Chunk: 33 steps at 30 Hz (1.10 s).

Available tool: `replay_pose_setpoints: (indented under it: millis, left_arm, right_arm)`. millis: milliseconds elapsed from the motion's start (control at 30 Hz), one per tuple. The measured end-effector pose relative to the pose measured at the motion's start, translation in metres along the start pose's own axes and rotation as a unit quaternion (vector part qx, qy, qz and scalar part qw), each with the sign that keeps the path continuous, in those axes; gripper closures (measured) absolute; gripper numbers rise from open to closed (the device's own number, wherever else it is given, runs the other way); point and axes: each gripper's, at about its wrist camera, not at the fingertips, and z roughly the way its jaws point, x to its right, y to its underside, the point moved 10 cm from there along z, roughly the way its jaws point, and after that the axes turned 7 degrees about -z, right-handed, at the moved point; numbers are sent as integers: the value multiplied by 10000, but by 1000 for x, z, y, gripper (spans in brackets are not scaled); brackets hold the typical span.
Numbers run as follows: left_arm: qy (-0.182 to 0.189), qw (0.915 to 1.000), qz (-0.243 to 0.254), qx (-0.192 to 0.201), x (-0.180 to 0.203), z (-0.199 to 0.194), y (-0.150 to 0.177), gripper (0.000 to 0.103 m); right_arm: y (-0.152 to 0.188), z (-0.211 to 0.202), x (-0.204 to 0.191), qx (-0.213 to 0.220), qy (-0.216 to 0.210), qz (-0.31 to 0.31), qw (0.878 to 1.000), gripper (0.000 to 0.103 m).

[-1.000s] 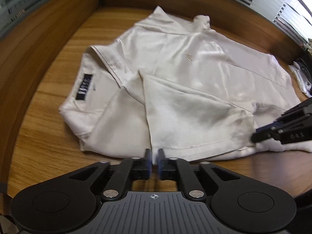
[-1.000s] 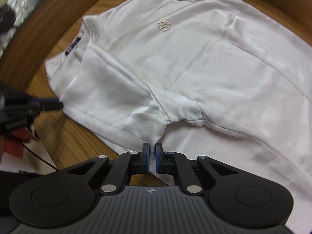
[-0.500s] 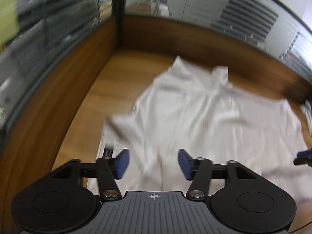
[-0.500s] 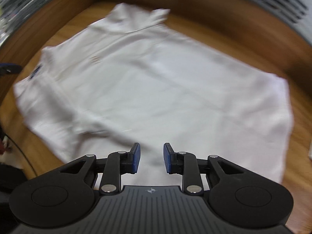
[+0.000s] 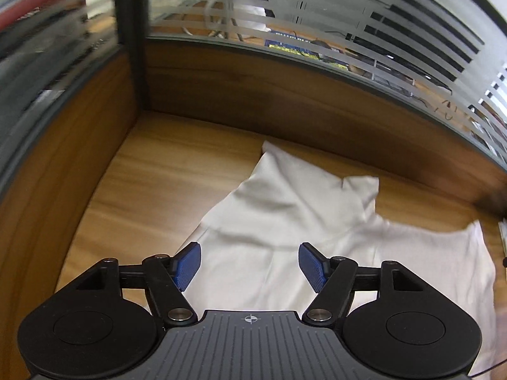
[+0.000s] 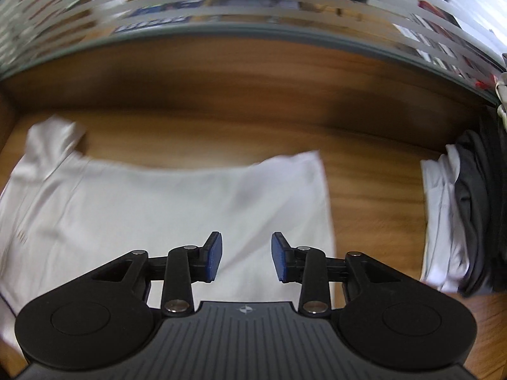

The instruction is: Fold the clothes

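Left gripper: blue-padded jaws spread and opening further, nothing between them, poised above the white polo shirt of smooth fabric; right gripper: blue-padded jaws parted less widely, also opening, likewise holding nothing, above the same shirt.

Shirt position: spread flat on the brown wood-grain desk top; collar toward the far side in the left wrist view, at the upper left in the right wrist view; one straight edge of the shirt just beyond the right gripper; near portion of the garment hidden below both gripper bodies.

Surroundings: wooden partition wall behind the desk, topped by striped frosted glass; stack of folded white and dark grey garments at the right of the desk, apart from the shirt.

Likely step: no grip in place; next edge or corner to be selected.

Hazards, as judgement: blurred right wrist view, hence risk of a misplaced pinch; smooth fabric prone to slipping from the pads, or to a grab of two layers instead of one, spoiling the fold line; uneven lift between the two grippers liable to skew the fold; a wide sweep to the right liable to disturb the folded stack.
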Motion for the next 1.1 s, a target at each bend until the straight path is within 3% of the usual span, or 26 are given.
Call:
replay_pose_setpoints:
  millis: [200, 400, 667, 733, 767, 800, 867, 1100]
  left_arm:
    - [-136, 9995, 140, -243, 12, 61, -34, 29]
    - [-193, 9988, 183, -419, 18, 110, -62, 29]
    - [95, 9978, 263, -601, 32, 138, -70, 31]
    - [146, 9973, 346, -638, 37, 140, -66, 39]
    - [145, 9970, 389, -650, 39, 142, -64, 55]
    - [139, 9967, 438, -666, 40, 143, -61, 82]
    - [130, 9965, 513, -647, 42, 142, -57, 99]
    - [341, 9964, 752, -198, 52, 96, -56, 99]
  right_arm:
    - [-36, 39, 40, -80, 146, 344, 9993, 54]
    - [-66, 82, 66, -119, 293, 772, 9965, 54]
    - [-70, 129, 78, -521, 196, 832, 9950, 56]
    - [-69, 133, 78, -514, 189, 829, 9950, 68]
    - [-70, 133, 78, -507, 194, 799, 9953, 72]
    - [-71, 134, 78, -510, 169, 790, 9954, 88]
    - [-72, 133, 78, -483, 87, 832, 9953, 94]
    - [-71, 103, 78, -147, 165, 774, 9968, 95]
